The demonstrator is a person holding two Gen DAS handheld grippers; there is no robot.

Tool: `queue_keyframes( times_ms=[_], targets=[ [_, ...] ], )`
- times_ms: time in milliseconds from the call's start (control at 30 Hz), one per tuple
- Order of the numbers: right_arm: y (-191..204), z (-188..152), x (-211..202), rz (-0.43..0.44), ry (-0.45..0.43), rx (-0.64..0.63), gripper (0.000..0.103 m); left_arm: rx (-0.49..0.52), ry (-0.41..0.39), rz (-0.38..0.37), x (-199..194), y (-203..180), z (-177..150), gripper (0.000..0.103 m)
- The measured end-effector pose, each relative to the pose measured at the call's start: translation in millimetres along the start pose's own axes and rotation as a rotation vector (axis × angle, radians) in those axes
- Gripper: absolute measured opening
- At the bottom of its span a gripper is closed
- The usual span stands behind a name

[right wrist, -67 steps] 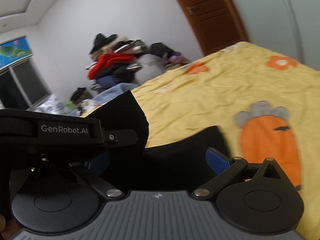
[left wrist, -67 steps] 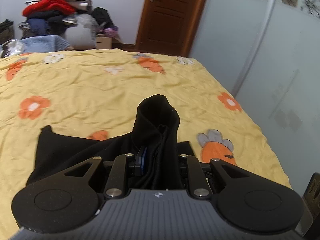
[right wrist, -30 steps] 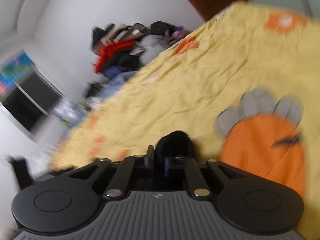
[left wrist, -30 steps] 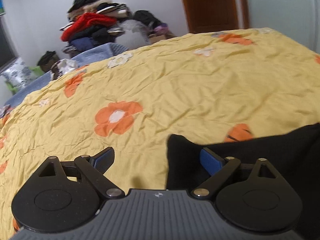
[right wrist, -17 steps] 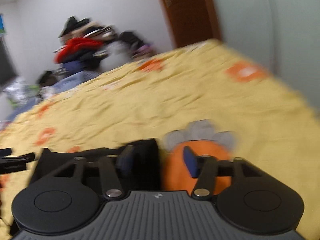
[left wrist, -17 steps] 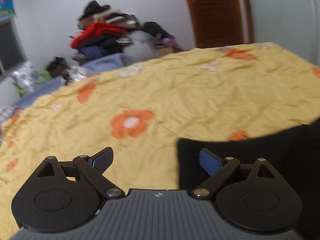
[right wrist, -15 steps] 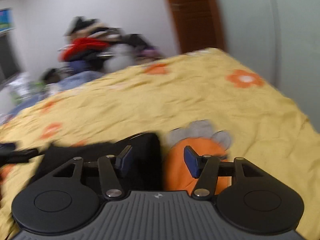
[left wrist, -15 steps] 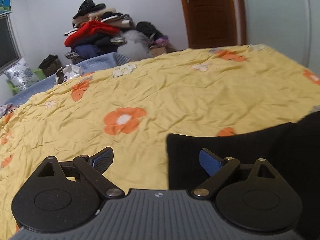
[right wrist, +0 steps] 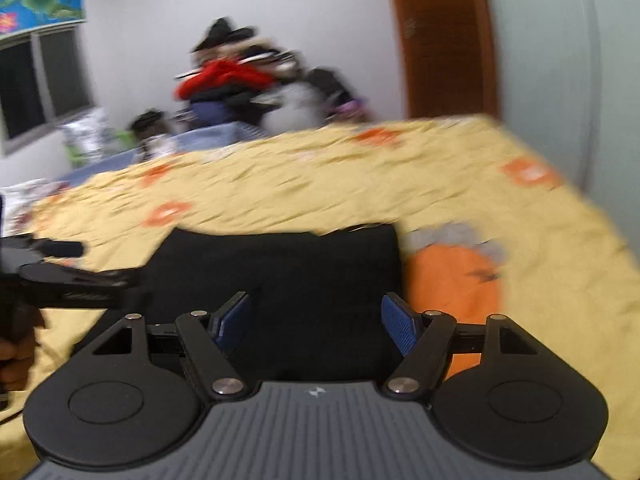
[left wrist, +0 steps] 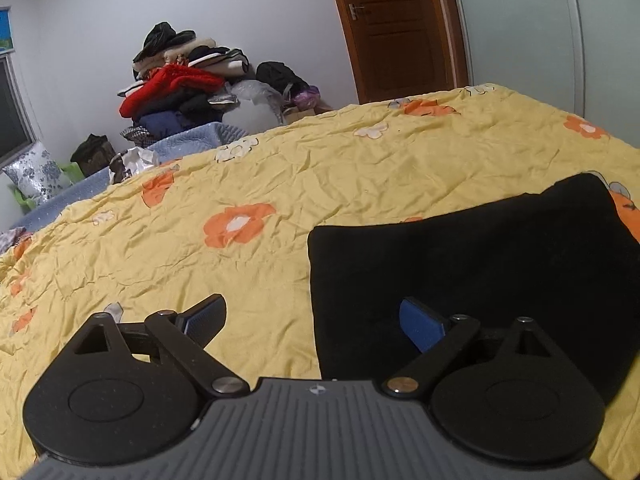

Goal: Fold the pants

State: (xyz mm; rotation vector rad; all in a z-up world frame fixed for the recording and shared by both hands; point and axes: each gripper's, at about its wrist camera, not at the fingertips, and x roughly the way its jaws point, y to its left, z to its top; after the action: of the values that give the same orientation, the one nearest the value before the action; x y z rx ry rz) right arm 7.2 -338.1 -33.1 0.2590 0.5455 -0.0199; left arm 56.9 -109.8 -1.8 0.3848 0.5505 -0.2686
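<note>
The black pants lie folded into a flat rectangle on the yellow flowered bedspread. My left gripper is open and empty, above the fold's left edge, its right pad over the cloth. In the right wrist view, which is blurred, the pants lie straight ahead. My right gripper is open and empty above their near part. The left gripper's body shows at the left edge there.
A heap of clothes stands beyond the far side of the bed. A wooden door and a pale wardrobe panel stand at the right. A blue quilt lies at the bed's far left.
Both grippers let go of the pants and opened. The pants now lie flat as a folded rectangle. Both grippers have drawn back from the cloth.
</note>
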Motion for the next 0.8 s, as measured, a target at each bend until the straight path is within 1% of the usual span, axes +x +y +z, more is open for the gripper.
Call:
queue_keyframes(
  times_ms=[33,67,100,133,167,200,267,300,367,400,433,467,500,567,633,667,700,767,800],
  targets=[
    [-3.5,-5.8,8.6,0.004,0.056,0.019,0.071,0.008,-0.002,0.011,-1.5,-0.8,-3.9,0.096],
    [-6.0,-14.2,14.3,-0.051,0.098,0.012,0.072,0.022,-0.002,0.013,-2.3,-2.1,-8.2,0.097],
    [-5.6,-21.2,12.1,-0.136,0.099,-0.024,0.075,0.043,0.011,0.012,-1.2,-3.8,-13.2,0.097],
    [-9.1,-25.0,6.5,-0.162,0.1,-0.015,0.075,0.052,0.023,0.021,-1.2,-4.3,-17.7,0.096],
    [-13.6,-25.7,-2.5,-0.139,0.076,0.037,0.075,0.045,0.012,0.032,-3.1,-3.7,-21.9,0.096],
    [-16.4,-24.5,-14.0,-0.126,0.032,0.084,0.075,0.027,-0.006,0.039,-6.1,-2.1,-25.0,0.096],
    [-10.6,-18.4,-26.2,-0.121,-0.03,0.085,0.075,-0.018,-0.02,0.031,-11.9,0.8,-27.1,0.096],
    [-4.9,-13.3,-25.5,-0.093,-0.034,0.067,0.075,-0.038,-0.025,0.016,-14.6,1.1,-28.2,0.097],
    [6.3,-3.7,-14.7,-0.007,-0.026,0.038,0.074,-0.035,-0.031,-0.002,-18.3,-3.1,-31.9,0.097],
    [11.7,-0.6,-4.8,0.037,-0.015,0.021,0.073,-0.013,-0.03,0.013,-19.5,-6.5,-34.9,0.097],
    [13.0,2.2,8.1,0.055,0.015,0.014,0.073,0.014,-0.031,0.034,-21.7,-8.7,-37.7,0.097],
    [12.3,0.6,20.9,0.03,0.066,0.01,0.073,0.033,-0.044,0.044,-26.0,-8.0,-39.9,0.097],
    [13.8,-3.6,26.9,-0.007,0.093,-0.027,0.073,0.043,-0.063,0.04,-31.6,-4.6,-40.9,0.097],
    [23.0,-3.9,18.9,-0.027,0.085,-0.107,0.073,0.019,-0.11,-0.004,-42.1,7.3,-36.9,0.097],
    [29.4,7.4,16.6,-0.043,0.063,-0.136,0.073,-0.054,-0.138,-0.105,-41.8,19.5,-23.8,0.098],
    [29.9,17.2,17.4,-0.04,0.038,-0.148,0.073,-0.091,-0.13,-0.158,-37.6,22.5,-15.2,0.099],
    [31.2,25.6,24.1,-0.04,0.028,-0.156,0.073,-0.124,-0.106,-0.219,-30.3,24.3,-4.5,0.099],
    [30.2,39.8,43.9,-0.031,0.037,-0.181,0.073,-0.153,-0.067,-0.308,-13.5,20.0,11.8,0.099],
    [24.8,44.6,58.7,-0.032,0.054,-0.19,0.073,-0.149,-0.062,-0.334,-3.7,15.6,18.9,0.098]
  ],
)
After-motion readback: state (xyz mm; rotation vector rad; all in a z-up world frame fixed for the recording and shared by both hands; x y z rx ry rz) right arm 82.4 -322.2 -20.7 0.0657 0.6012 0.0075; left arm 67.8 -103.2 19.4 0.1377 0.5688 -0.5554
